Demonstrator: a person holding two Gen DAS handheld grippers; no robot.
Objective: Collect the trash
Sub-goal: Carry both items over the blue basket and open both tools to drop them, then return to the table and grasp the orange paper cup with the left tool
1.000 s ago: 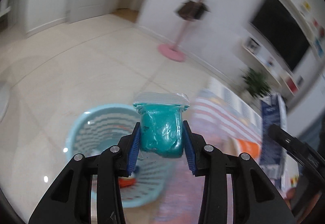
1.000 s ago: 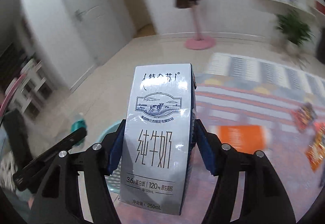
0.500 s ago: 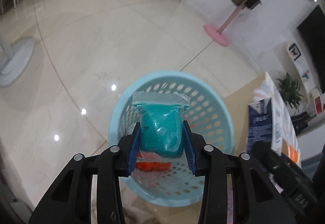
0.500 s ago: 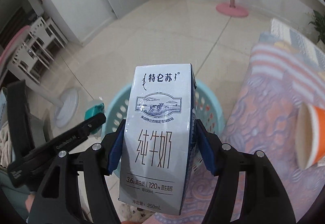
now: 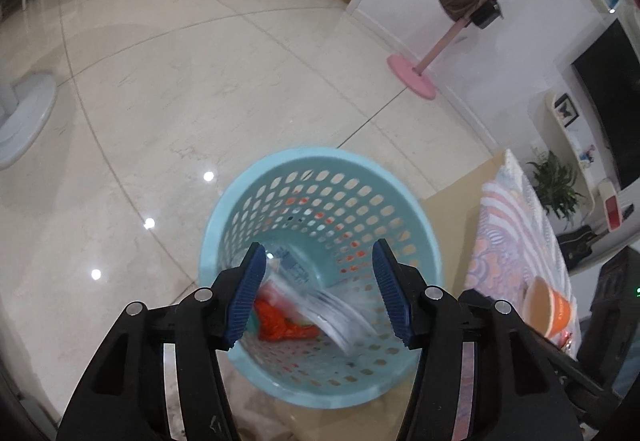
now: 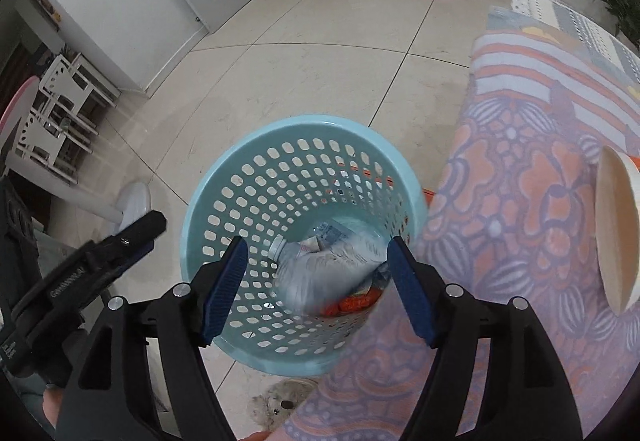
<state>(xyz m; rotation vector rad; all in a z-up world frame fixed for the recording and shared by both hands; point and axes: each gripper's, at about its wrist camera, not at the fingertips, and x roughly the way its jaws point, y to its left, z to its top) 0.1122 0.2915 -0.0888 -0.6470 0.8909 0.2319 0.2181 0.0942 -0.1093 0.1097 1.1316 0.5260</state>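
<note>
Pale tiles surround the blue basket [image 5: 320,273] directly beneath both spread, empty tools: left tool [image 5: 320,295], right tool [image 6: 316,289]; lift straight up, clearing the rim.

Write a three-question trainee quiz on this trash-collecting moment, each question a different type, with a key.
1. True or false: the left gripper has its jaws clamped on a teal bag.
2. Multiple choice: the blurred milk carton is
A. in the right gripper
B. inside the blue basket
C. on the patterned cloth
3. Fill in: lying on its side on the cloth at the right is an orange paper ____.

Key: 1 false; 2 B; 3 cup
</note>
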